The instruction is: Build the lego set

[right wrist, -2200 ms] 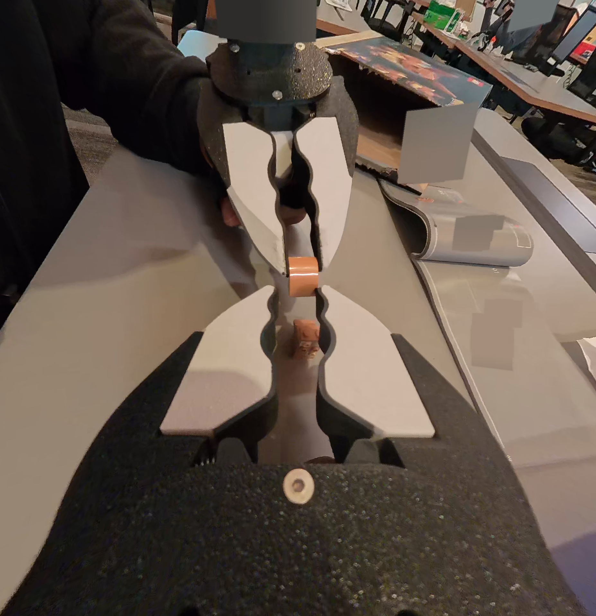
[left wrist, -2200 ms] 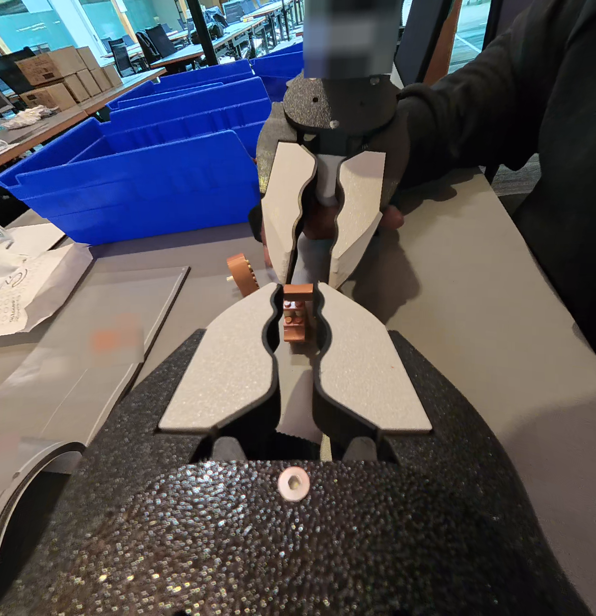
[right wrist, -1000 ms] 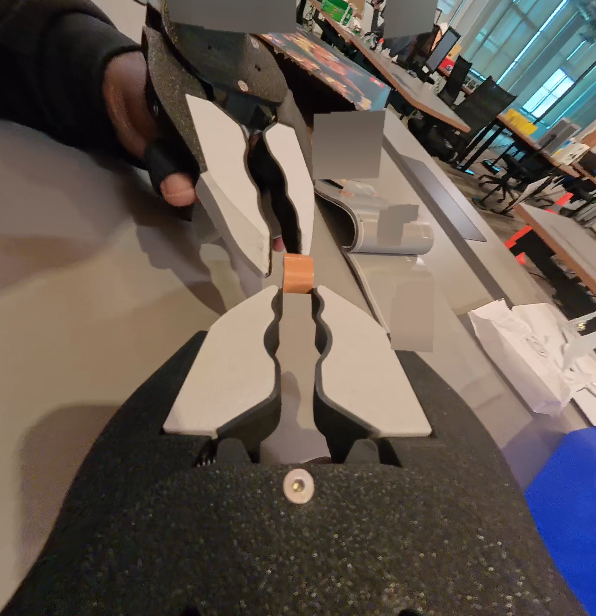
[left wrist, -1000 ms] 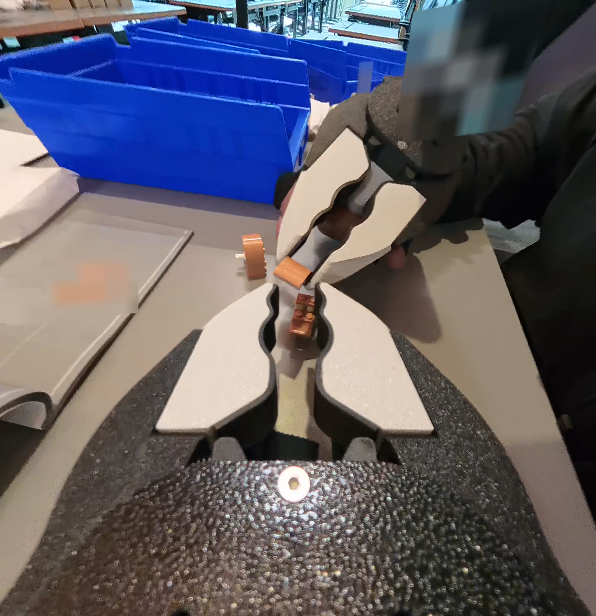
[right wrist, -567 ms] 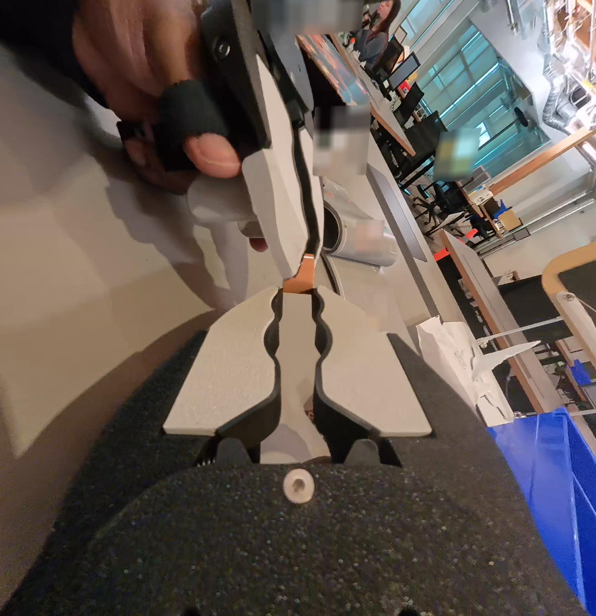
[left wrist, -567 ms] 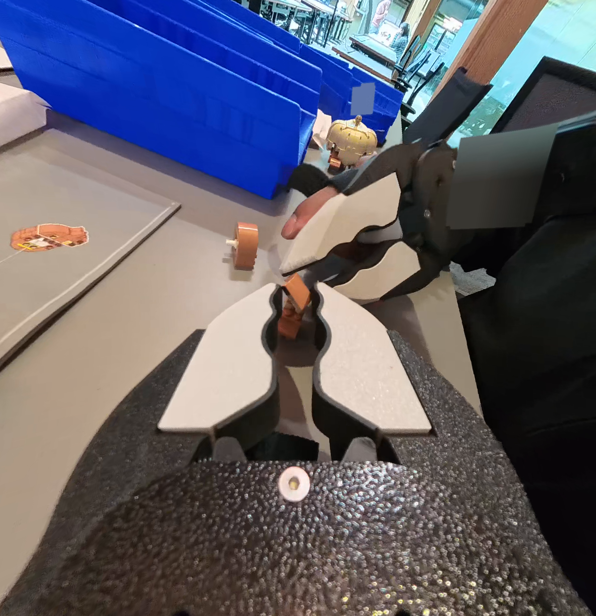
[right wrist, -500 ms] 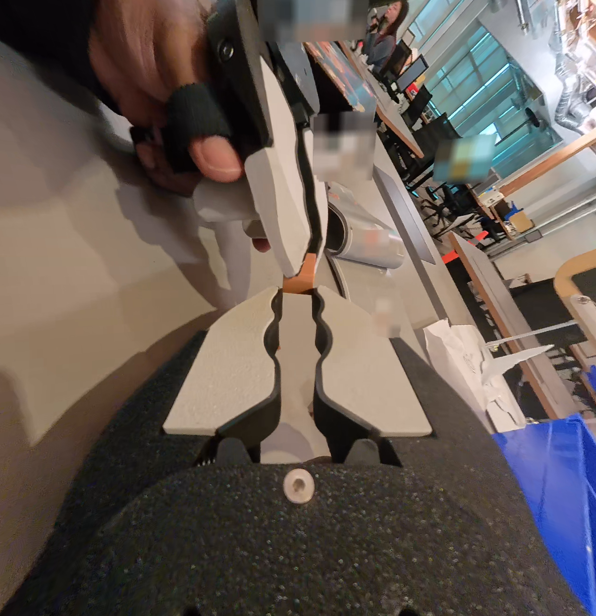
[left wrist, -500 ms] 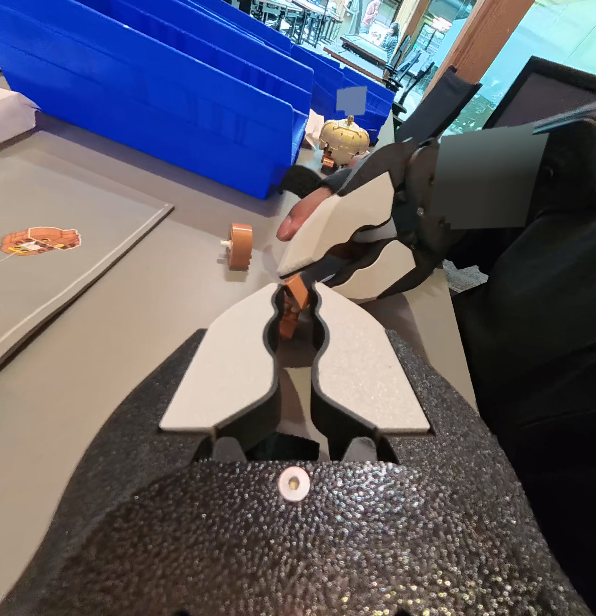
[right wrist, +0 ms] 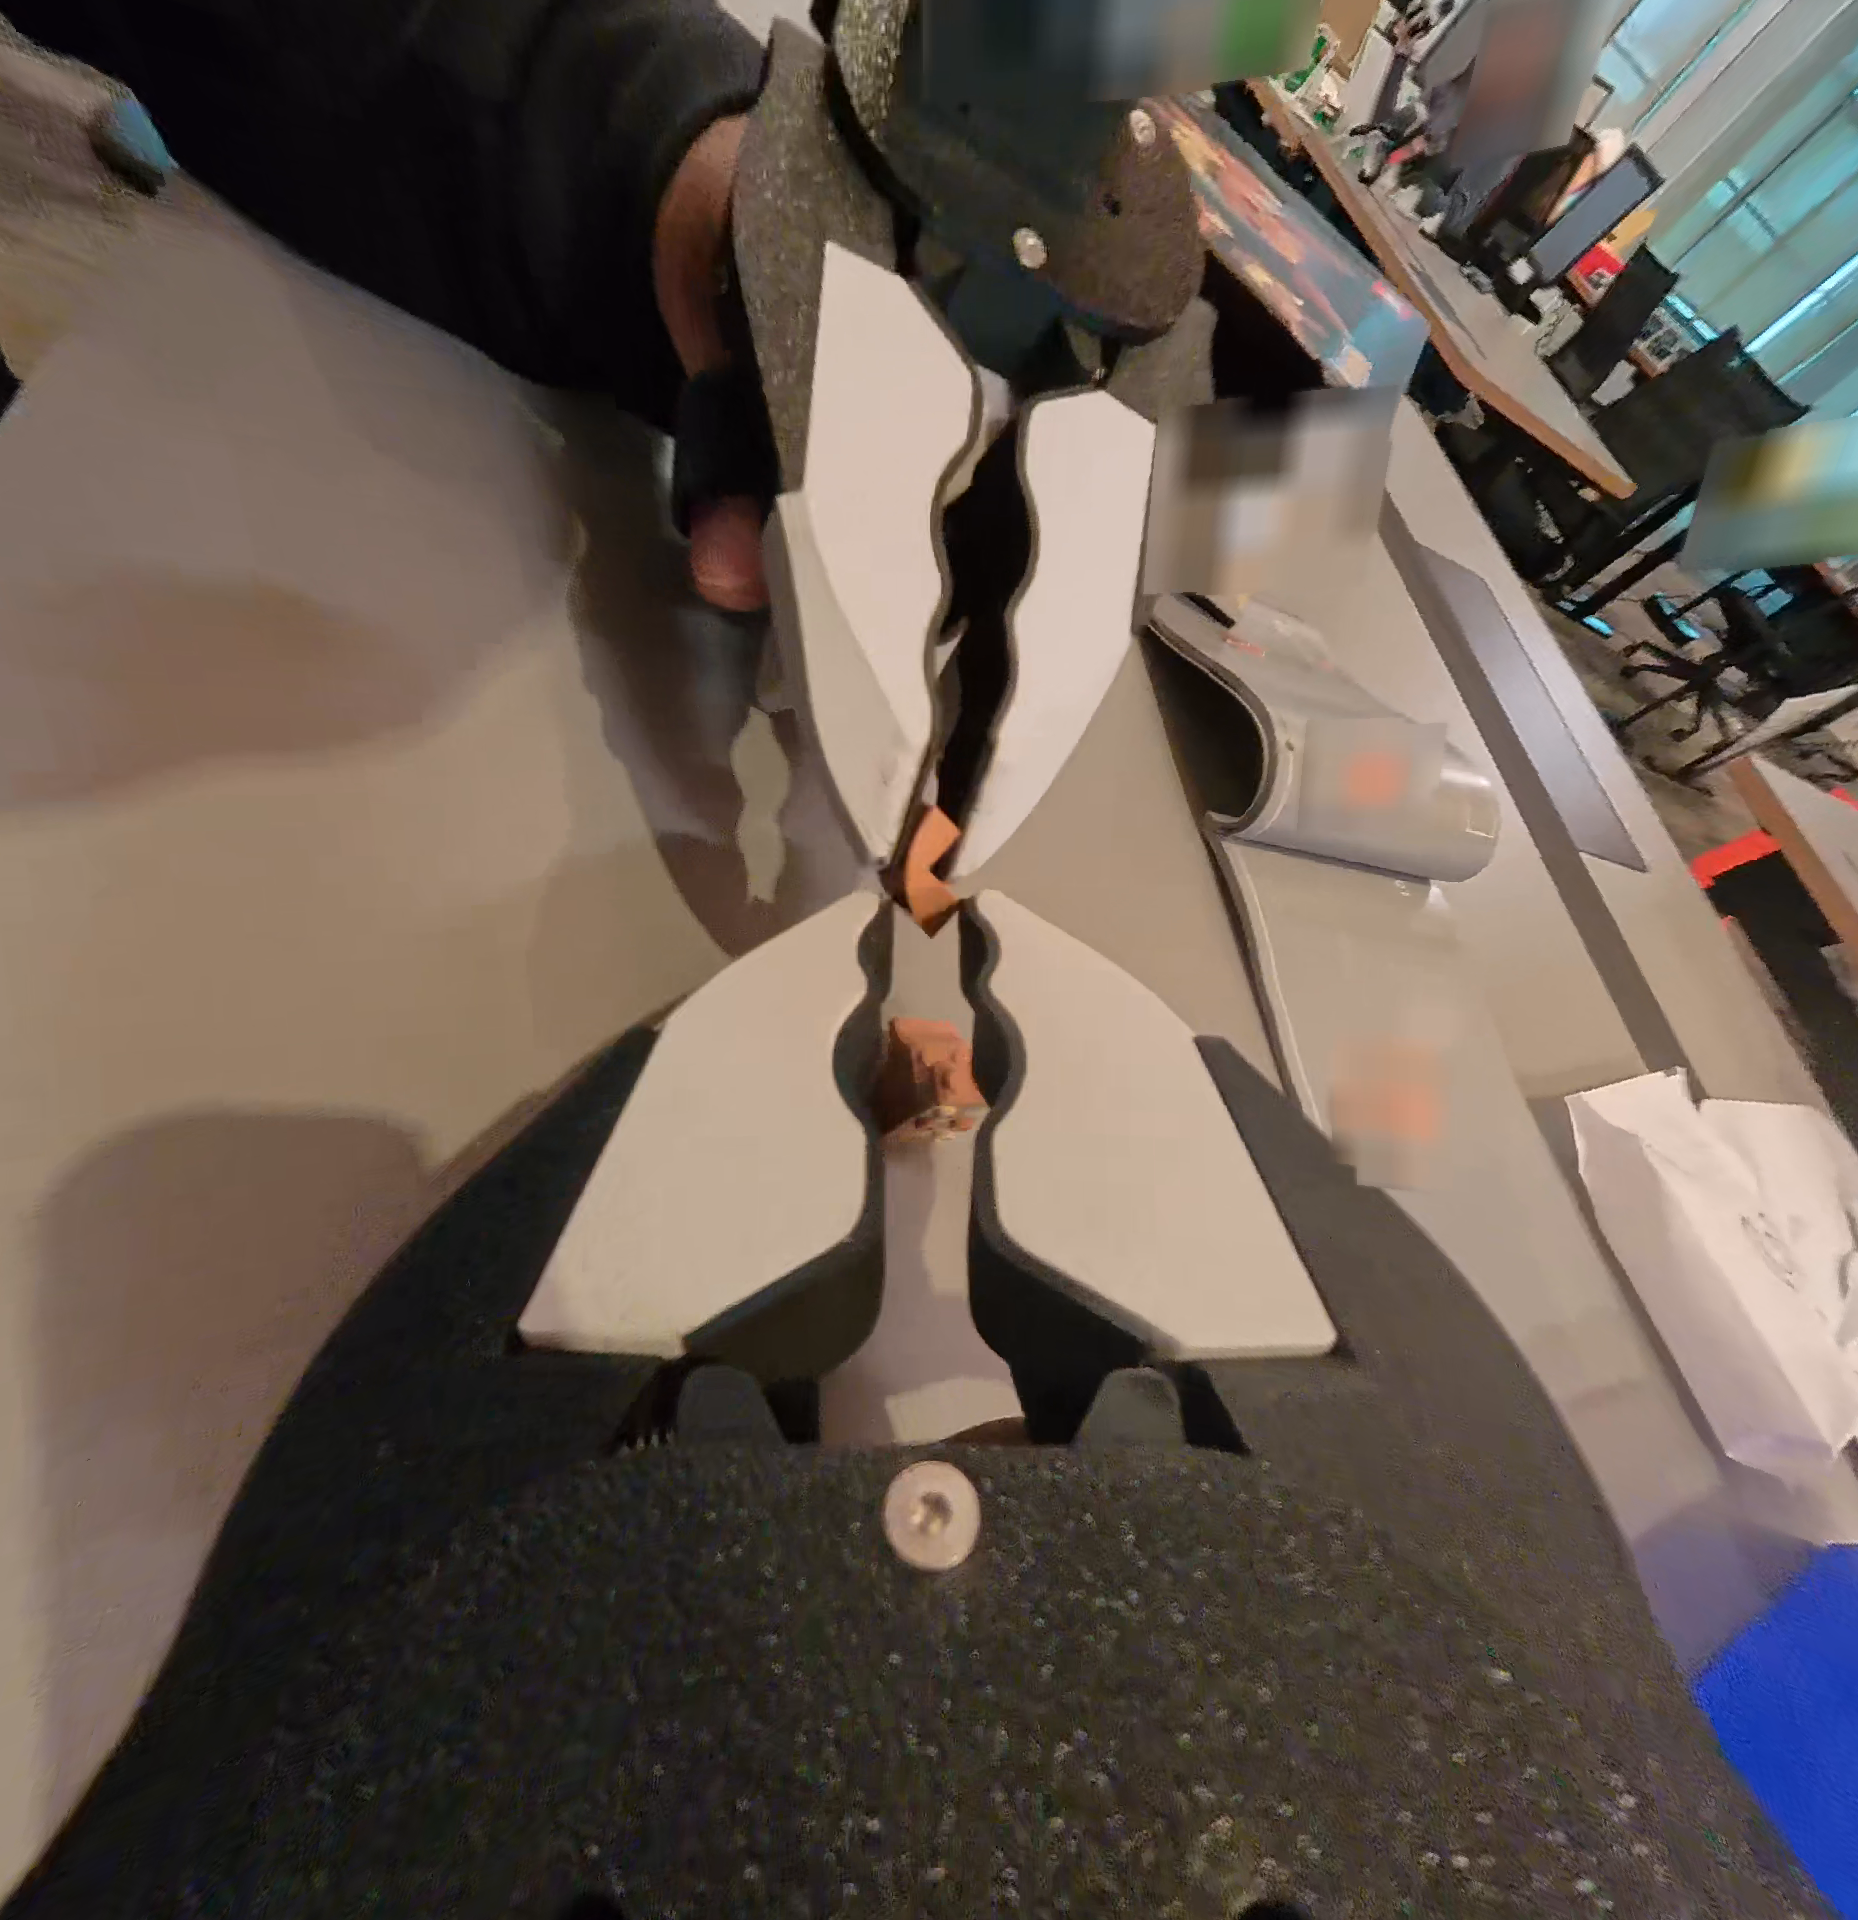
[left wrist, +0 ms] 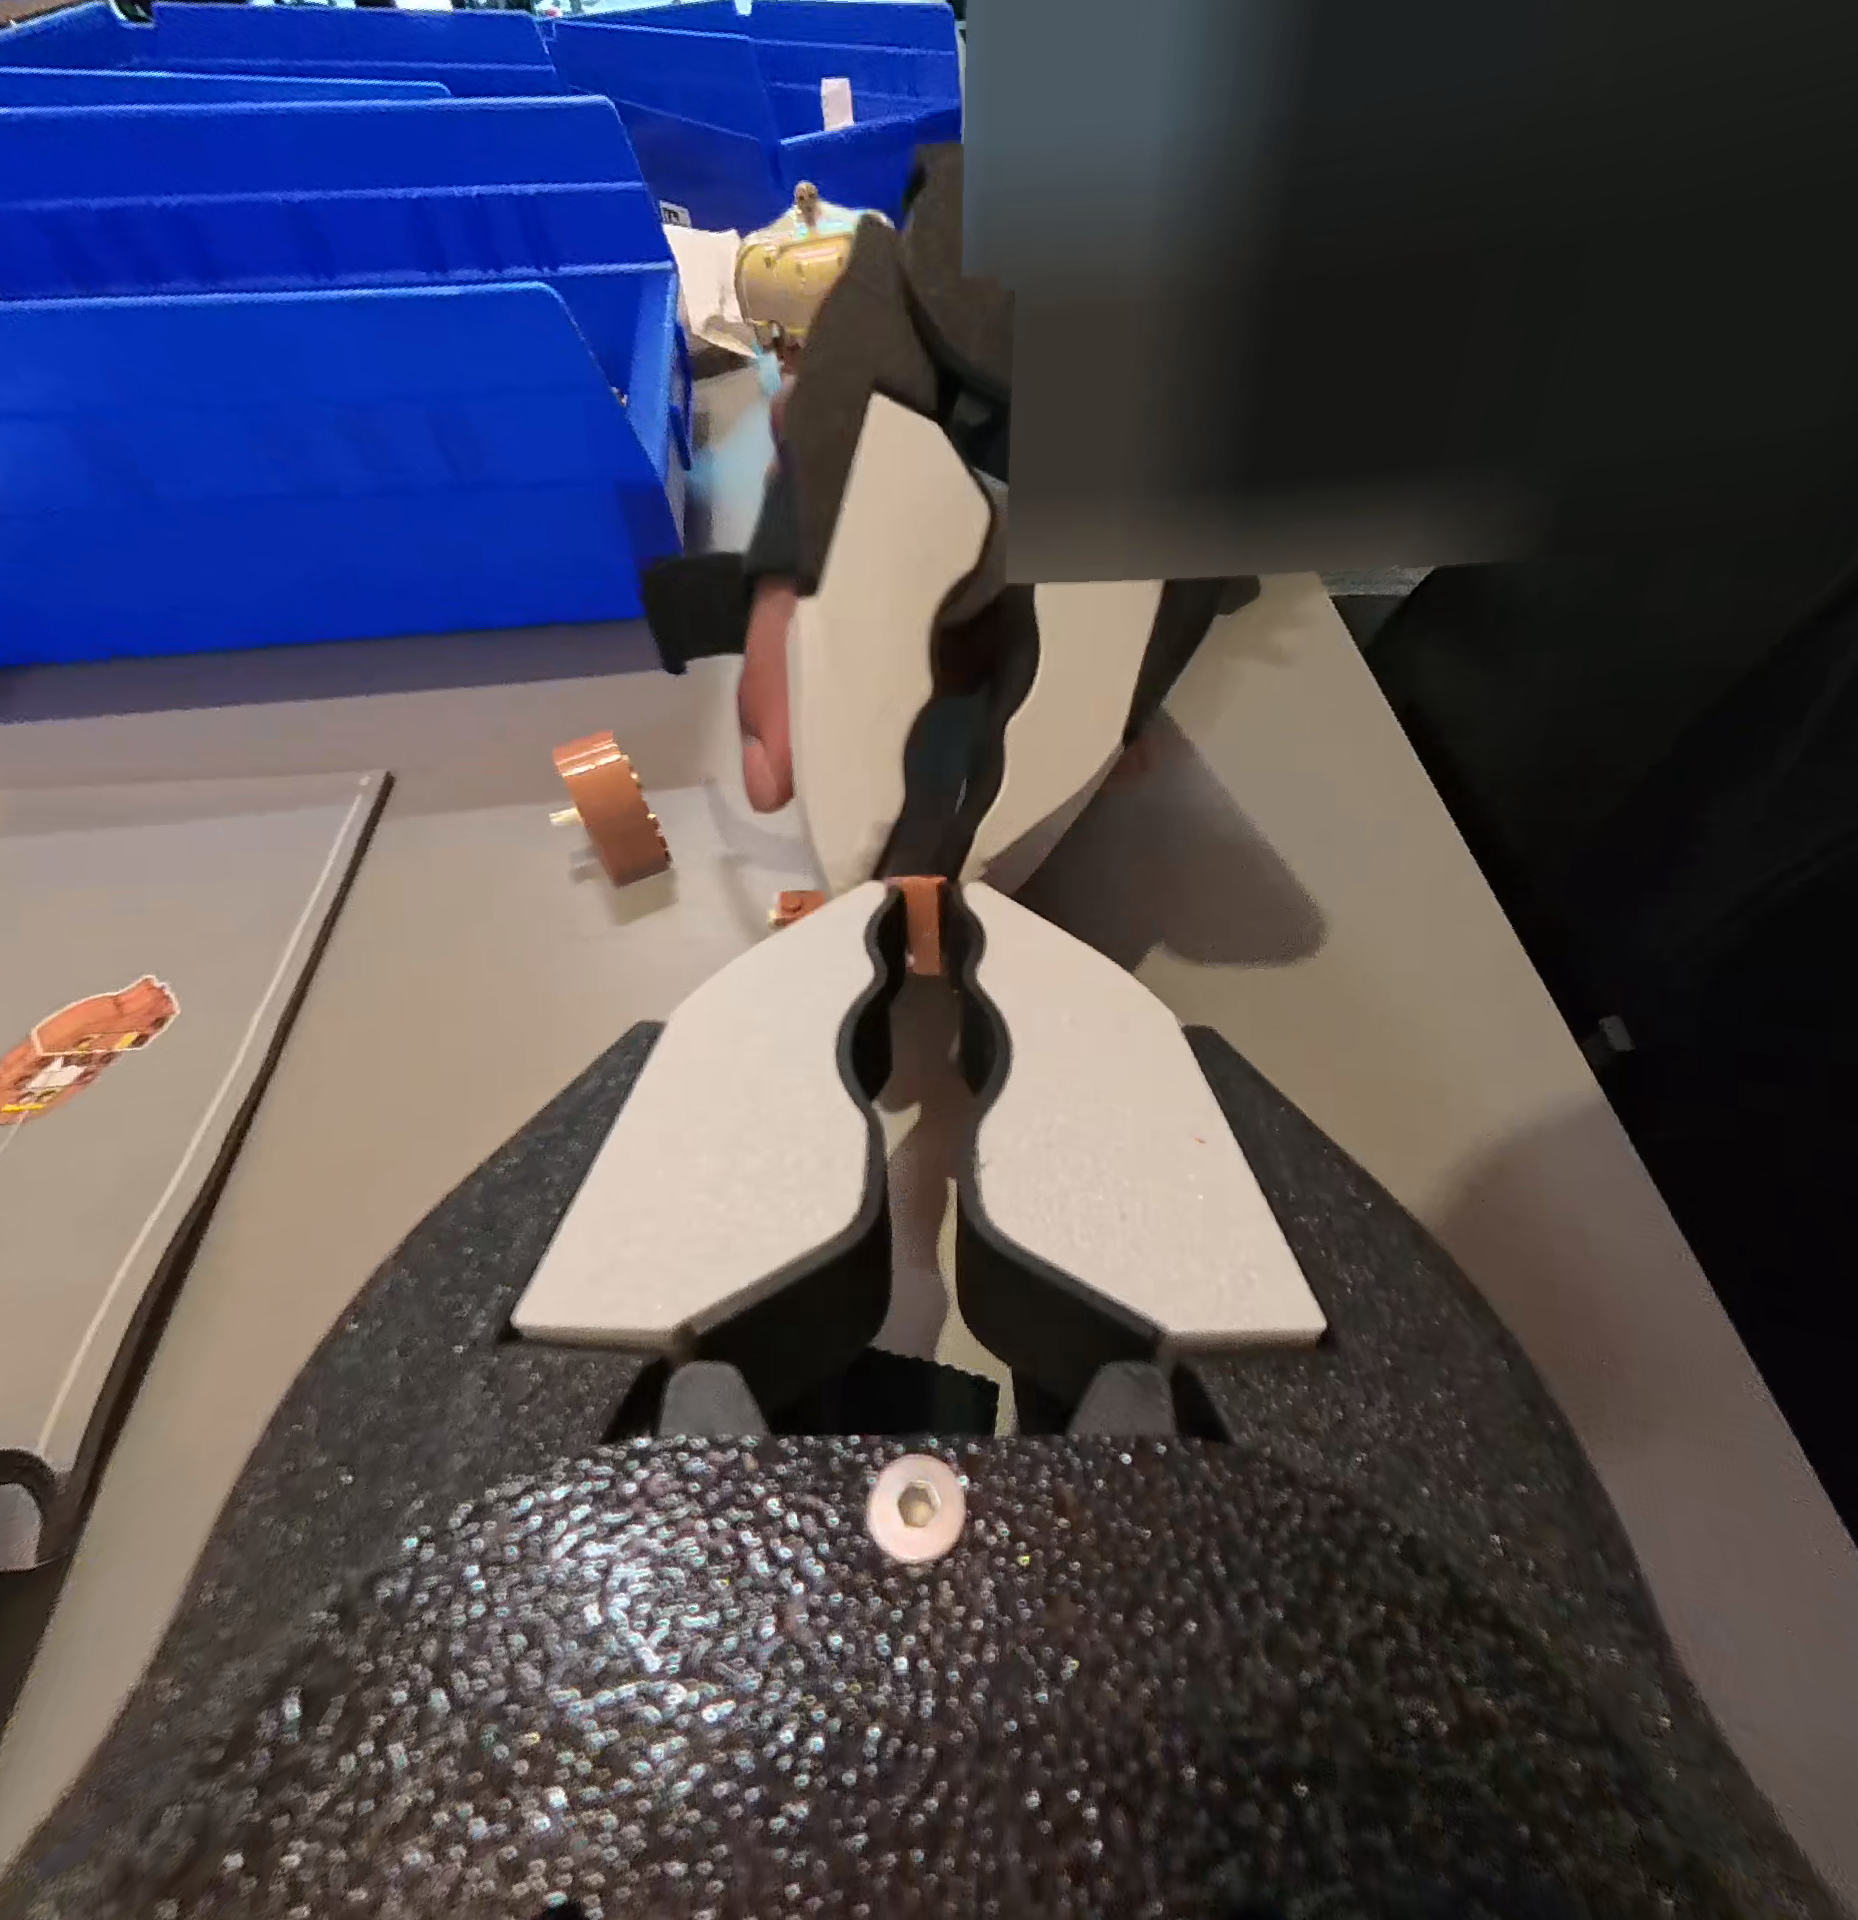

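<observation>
At your far left an open booklet lies flat on the table. Behind it stand rows of blue bins. Their walls face the camera, so what they contain is hidden. Right of the booklet, a brown disc with a pale peg stands on edge on the bare table. A gold, rounded thing sits beyond the end of the bins.

At the centre your two tools meet tip to tip above the table. Your left gripper is clenched on a small orange piece — its fingers are drawn close, and the piece stands upright between the tips, clear of the surface. Your right gripper comes in from the opposite side. Its tips reach the same piece's other end, but whether its pads press there I cannot tell. Below that gripper's fingers, a brown block lies loose on the table, touched by neither tool.

To the right of the block in that view are the booklet's curled pages, then crumpled white paper — and a bin's corner at the edge.
</observation>
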{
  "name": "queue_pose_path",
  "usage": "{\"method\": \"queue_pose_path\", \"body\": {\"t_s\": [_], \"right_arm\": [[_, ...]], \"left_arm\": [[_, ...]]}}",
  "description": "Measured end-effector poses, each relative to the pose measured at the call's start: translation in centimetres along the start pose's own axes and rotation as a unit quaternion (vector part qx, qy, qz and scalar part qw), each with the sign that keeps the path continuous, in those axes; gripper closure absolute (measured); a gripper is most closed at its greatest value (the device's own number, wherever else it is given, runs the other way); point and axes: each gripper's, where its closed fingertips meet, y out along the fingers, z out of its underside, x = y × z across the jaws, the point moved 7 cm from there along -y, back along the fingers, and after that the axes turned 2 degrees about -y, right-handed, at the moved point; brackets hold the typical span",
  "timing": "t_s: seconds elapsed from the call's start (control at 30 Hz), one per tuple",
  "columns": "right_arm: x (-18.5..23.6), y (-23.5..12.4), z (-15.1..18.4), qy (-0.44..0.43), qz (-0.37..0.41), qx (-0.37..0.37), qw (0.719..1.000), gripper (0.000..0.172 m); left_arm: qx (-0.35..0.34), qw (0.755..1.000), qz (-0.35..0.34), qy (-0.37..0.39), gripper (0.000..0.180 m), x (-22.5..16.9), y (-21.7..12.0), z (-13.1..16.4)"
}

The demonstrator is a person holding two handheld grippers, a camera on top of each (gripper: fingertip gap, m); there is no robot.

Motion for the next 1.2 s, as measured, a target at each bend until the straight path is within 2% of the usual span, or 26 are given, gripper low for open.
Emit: {"method": "queue_pose_path", "body": {"t_s": [0.17,0.37,0.5,0.67,0.8,0.87,1.03,1.1,1.2], "right_arm": [[-1.1,0.0,0.0,0.019,0.076,0.010,0.997,0.162],[-2.6,0.0,0.6,0.039,0.186,0.048,0.981,0.163],[-2.4,0.6,0.6,0.032,0.212,0.077,0.974,0.163],[-1.7,1.3,0.3,0.019,0.226,0.088,0.970,0.163],[-1.4,1.5,0.1,0.007,0.217,0.079,0.973,0.164],[-1.3,1.4,0.1,0.015,0.189,0.065,0.980,0.160],[-1.9,0.4,0.1,0.097,0.072,0.002,0.993,0.152],[-1.8,0.2,0.2,0.128,0.023,-0.009,0.992,0.151],[-1.7,0.1,0.4,0.142,-0.002,-0.015,0.990,0.150]], "left_arm": [[-0.032,0.997,-0.049,-0.048,0.169,1.0,-0.2,-0.3],[-0.074,0.974,-0.106,-0.186,0.161,2.4,-0.4,-0.2],[-0.104,0.955,-0.133,-0.245,0.157,2.4,0.0,-0.2],[-0.108,0.942,-0.170,-0.268,0.156,2.2,0.3,-0.1],[-0.115,0.940,-0.179,-0.265,0.164,2.2,0.0,-0.1],[-0.109,0.948,-0.163,-0.250,0.164,2.2,-0.1,-0.1],[-0.055,0.983,-0.115,-0.135,0.164,2.0,-0.4,-0.4],[-0.042,0.989,-0.102,-0.102,0.164,1.7,-0.3,-0.5],[-0.047,0.994,-0.070,-0.067,0.164,1.0,-0.2,-0.9]]}}
